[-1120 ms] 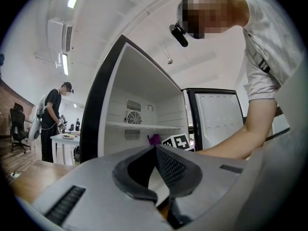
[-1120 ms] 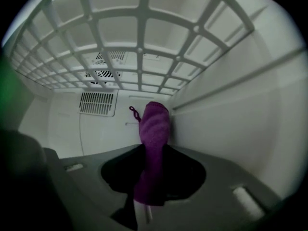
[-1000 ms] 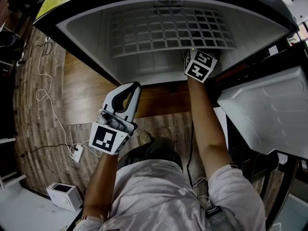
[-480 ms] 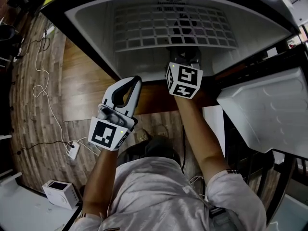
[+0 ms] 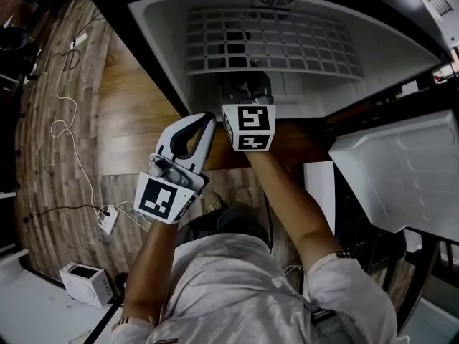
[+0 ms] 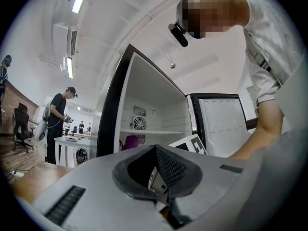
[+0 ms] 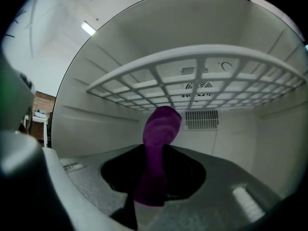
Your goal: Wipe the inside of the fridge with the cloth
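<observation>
In the head view, the right claw's [image 7: 155, 177] tips and the purple fabric cloth [image 7: 161, 129] are hidden behind its own marker cube. The cloth's lower end disappears into the dark gap between the jaws. The white plastic fridge door [image 5: 401, 170] is cut off at the right edge. What the distant dark-clothed person [image 6: 57, 124] holds is too small to tell.

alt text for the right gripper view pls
The right gripper is shut on a purple cloth, held up inside the white fridge below its grid shelf. Vents show on the back wall behind.
</observation>
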A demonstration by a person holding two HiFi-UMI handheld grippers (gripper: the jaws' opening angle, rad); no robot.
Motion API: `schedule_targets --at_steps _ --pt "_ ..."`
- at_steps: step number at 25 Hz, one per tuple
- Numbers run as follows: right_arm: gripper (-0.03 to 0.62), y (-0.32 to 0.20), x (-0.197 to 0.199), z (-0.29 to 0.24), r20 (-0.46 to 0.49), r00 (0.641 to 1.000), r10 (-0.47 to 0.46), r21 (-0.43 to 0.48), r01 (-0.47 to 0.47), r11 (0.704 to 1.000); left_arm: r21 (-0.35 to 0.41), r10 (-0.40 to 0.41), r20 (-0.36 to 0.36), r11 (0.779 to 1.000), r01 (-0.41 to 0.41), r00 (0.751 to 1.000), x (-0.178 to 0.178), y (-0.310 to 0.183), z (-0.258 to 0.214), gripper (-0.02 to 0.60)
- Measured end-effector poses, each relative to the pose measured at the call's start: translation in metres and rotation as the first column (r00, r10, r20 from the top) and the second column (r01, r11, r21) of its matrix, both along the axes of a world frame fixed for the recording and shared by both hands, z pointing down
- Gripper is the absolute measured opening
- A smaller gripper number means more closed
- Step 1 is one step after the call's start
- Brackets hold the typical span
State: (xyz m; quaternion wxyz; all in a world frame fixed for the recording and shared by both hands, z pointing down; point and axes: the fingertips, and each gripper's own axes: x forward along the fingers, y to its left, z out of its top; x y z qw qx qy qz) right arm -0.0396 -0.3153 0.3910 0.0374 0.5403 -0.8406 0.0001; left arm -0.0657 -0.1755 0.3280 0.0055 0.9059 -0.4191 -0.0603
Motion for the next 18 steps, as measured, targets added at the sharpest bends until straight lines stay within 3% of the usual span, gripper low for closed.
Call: schedule_targets --at_steps 4,18 --pt "0.107 -0.008 -0.021 0.002 -0.029 0.998 -0.054 0.009 0.054 0.999 -0.006 -0.004 0.007 1.000 0.004 1.000 -0.003 -0.001 0.001 0.000" --pt "0.107 -0.041 -0.045 0.013 -0.086 0.993 -0.085 -0.012 0.084 0.996 -0.008 -0.039 0.001 0.999 0.039 0.999 -0.008 -0.009 0.000 0.000"
